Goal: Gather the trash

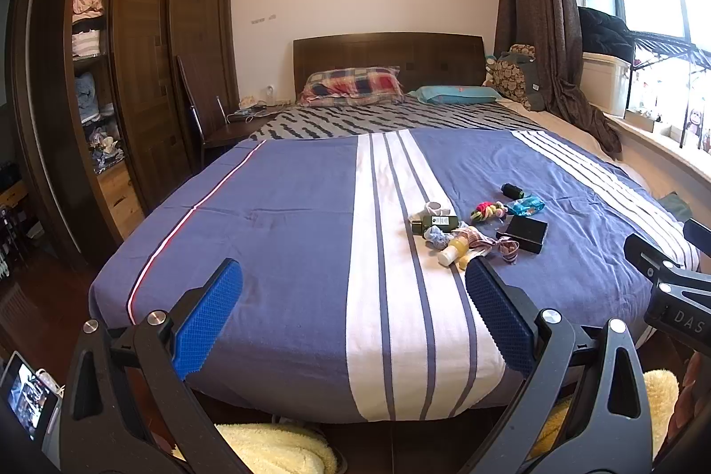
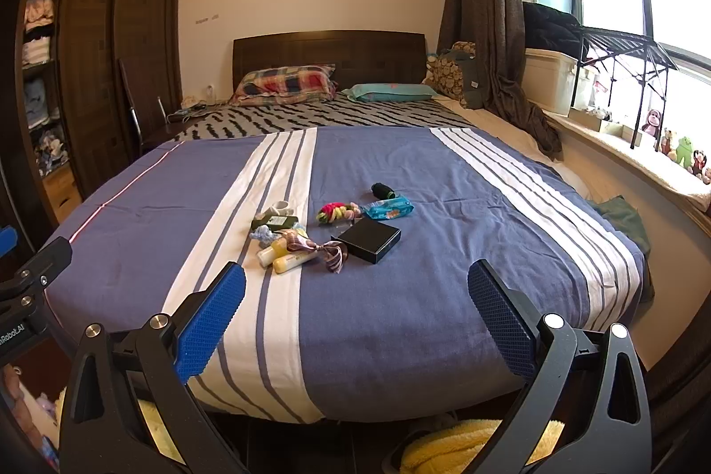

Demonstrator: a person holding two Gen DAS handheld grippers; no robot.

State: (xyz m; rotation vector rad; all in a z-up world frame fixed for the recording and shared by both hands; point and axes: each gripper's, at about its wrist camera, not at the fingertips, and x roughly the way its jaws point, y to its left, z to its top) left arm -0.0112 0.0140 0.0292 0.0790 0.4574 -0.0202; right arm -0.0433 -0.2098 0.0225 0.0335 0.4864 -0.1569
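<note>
Blue-and-white striped bedspread (image 2: 400,318) covers a wide bed with a dark wooden headboard (image 2: 329,52). Clustered mid-bed lie a flat black box (image 2: 366,239), blue crinkled wrapper (image 2: 387,208), dark green bottle (image 2: 273,223) and pale yellow bottles (image 2: 284,254). Left gripper (image 1: 354,314) and right gripper (image 2: 357,316) hover at the foot, fingers spread wide, grasping nothing.

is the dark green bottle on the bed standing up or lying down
Lying down. The dark green bottle rests on its side on the white stripe of the bedspread, its label facing up, next to the two yellow bottles.
</note>
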